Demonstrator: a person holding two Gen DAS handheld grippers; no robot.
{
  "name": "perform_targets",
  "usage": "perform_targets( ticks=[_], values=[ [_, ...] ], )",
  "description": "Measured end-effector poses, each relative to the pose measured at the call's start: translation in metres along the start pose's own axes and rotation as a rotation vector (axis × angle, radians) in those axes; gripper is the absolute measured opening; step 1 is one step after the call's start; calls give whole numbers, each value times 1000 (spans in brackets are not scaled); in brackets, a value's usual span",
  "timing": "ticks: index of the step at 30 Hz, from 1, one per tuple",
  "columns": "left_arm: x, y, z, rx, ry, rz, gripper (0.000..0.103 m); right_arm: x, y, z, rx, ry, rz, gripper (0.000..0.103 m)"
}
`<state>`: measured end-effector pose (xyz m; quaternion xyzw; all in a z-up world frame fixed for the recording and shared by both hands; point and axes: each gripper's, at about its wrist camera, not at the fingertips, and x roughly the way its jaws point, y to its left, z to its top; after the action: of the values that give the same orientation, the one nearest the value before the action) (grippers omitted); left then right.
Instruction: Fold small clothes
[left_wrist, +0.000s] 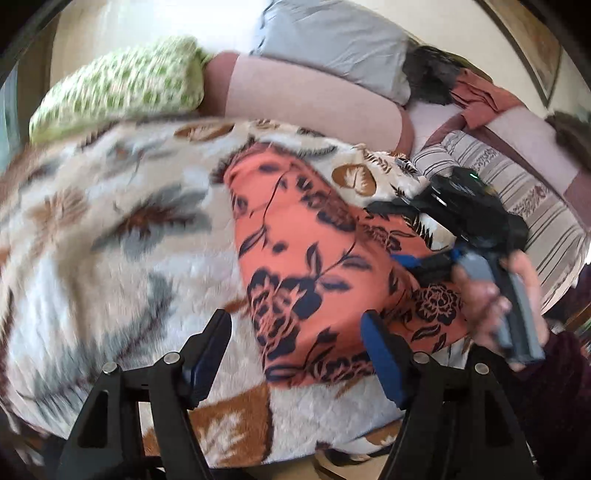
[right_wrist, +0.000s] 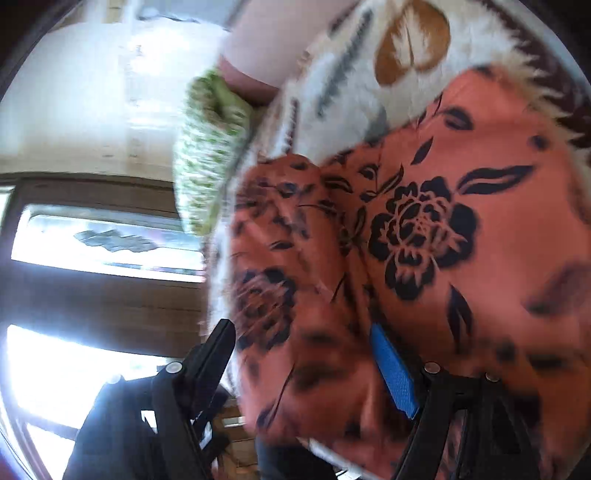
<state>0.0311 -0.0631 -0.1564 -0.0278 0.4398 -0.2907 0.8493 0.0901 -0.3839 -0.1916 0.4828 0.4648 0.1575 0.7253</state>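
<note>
- Orange floral garment (left_wrist: 314, 258) lies flat on a leaf-print blanket (left_wrist: 110, 229) over a bed, right of the blanket's middle.
- Left claw (left_wrist: 295, 354): jaws spread wide, nothing pinched; the garment's near edge lies under the gap between them.
- Right claw (right_wrist: 303, 365): jaws spread, close over the garment, a raised fold between them; pads not pressing it. Picture blurred.
- In the left view, a hand (left_wrist: 495, 295) holds the right claw's handle at the garment's right edge.
- Green patterned pillow (left_wrist: 122, 85) at far left; grey pillow (left_wrist: 332, 40) further back.
</note>
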Motion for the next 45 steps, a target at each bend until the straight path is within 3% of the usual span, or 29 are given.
perform_targets(
  ticks=[4,6,8,9,12,15,19,23,26,27,28,29,30,31,33,36,38,40,42,44,45],
  values=[
    [14,5,-6,8,30,20,73,39,18,21,-9,30,12,78],
    [21,8,-4,11,53,26,73,56,34,25,-43,59,-22,69],
    [26,10,-2,14,63,33,73,66,52,26,-124,72,-113,26],
    [24,11,-2,16,64,37,73,70,61,24,-164,73,-141,13],
    [23,8,3,21,71,19,73,55,89,14,-267,7,-173,12],
    [26,-8,7,70,70,-15,73,12,109,1,-334,-92,-159,12],
    [42,-52,13,157,85,-69,75,-43,112,-17,-388,-225,-222,12],
    [70,-97,6,307,105,-49,79,-84,62,-23,-289,-328,-350,12],
    [73,-111,2,385,117,-42,79,-76,-7,-18,-128,-293,-436,18],
    [71,-111,4,398,124,-47,79,-73,-28,-17,-57,-259,-436,33],
    [68,-108,6,395,134,-53,79,-71,-51,-18,38,-248,-396,56],
    [62,-99,12,363,139,-66,79,-75,-62,-20,97,-267,-364,68],
    [58,-93,17,336,138,-73,79,-81,-66,-21,128,-280,-340,72],
    [51,-82,25,284,126,-76,79,-87,-64,-22,127,-291,-319,72],
    [44,-70,35,234,101,-64,79,-99,-45,-23,64,-367,-361,72],
    [46,-63,45,220,82,22,79,-107,-8,-15,-87,-412,-357,70],
    [62,-64,44,215,120,54,79,-94,8,-1,-142,-377,-344,62],
    [80,-67,39,244,167,83,79,-67,24,17,-201,-304,-373,37],
    [101,-68,27,266,214,122,82,-36,13,33,-173,-217,-391,36],
    [110,-56,26,197,236,81,83,-2,-13,51,-67,-114,-444,34],
    [109,-52,28,167,249,64,84,8,-23,55,-32,-86,-454,27]
  ],
)
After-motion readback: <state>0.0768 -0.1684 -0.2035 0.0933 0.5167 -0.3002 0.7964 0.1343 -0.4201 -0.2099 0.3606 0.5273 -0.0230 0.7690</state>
